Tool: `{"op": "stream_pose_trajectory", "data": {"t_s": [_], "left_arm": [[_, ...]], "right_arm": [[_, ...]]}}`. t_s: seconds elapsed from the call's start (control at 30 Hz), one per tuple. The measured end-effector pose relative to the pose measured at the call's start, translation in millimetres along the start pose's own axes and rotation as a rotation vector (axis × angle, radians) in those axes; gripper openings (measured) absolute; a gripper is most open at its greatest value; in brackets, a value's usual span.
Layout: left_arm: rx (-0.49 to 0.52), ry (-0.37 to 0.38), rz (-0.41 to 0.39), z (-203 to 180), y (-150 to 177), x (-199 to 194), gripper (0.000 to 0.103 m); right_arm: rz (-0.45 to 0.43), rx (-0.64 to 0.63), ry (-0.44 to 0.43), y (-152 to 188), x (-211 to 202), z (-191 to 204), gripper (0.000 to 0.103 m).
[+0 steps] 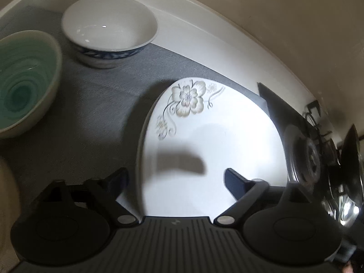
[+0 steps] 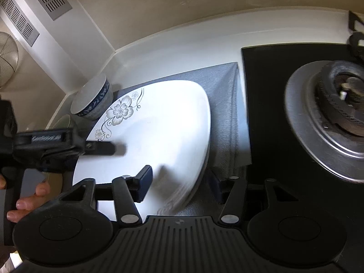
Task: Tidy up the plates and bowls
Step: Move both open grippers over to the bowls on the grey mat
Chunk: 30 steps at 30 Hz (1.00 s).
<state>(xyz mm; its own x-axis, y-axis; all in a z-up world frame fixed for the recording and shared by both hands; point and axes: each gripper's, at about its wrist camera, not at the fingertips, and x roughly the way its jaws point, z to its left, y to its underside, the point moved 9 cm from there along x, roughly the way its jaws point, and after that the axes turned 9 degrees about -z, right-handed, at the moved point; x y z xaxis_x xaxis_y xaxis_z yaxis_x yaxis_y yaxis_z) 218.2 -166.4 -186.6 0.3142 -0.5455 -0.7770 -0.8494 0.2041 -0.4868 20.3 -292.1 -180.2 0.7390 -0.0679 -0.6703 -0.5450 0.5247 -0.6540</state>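
A white plate [image 1: 216,141] with a grey flower print lies on the grey mat [image 1: 91,118]. My left gripper [image 1: 175,179] is open wide above the plate's near left part, its left finger outside the rim and nothing pressed. In the right wrist view the same plate [image 2: 163,122] shows a second rim under its right edge. My right gripper [image 2: 180,184] straddles that edge, open, with one finger over the plate and one beside it on the mat [image 2: 227,104]. A white bowl with a blue band [image 1: 109,29] [image 2: 93,102] and a green swirl bowl [image 1: 22,79] stand behind to the left.
A black hob with a steel gas burner [image 2: 329,118] [image 1: 304,157] borders the mat on the right. White counter and the wall corner close off the back. A hand [image 2: 27,200] holds the left gripper's body [image 2: 45,143]. A wire strainer [image 2: 6,56] hangs at far left.
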Motion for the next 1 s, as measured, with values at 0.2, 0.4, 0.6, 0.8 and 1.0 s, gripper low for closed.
{"op": "stream_pose_trajectory", "data": {"t_s": [0.2,0.4,0.6,0.8,1.0], "left_arm": [[0.035,0.037,-0.041,16,25,-74,0.103],[-0.003,-0.111,-0.143,64,40,-154,0.103],[-0.062,-0.339,-0.216,124,38,-198,0.103],[-0.15,-0.415,-0.216,178,33,-207,0.103],[-0.156,-0.43,-0.139,209,30,-188,0.103]], "right_arm": [[-0.049,-0.059,-0.036,-7,-38,36,0.071],[-0.031,-0.187,-0.196,4,-45,119,0.076],[0.066,-0.255,-0.301,30,-20,194,0.077],[0.112,-0.313,-0.287,49,12,245,0.077],[0.167,-0.3,-0.221,57,42,260,0.077]]}}
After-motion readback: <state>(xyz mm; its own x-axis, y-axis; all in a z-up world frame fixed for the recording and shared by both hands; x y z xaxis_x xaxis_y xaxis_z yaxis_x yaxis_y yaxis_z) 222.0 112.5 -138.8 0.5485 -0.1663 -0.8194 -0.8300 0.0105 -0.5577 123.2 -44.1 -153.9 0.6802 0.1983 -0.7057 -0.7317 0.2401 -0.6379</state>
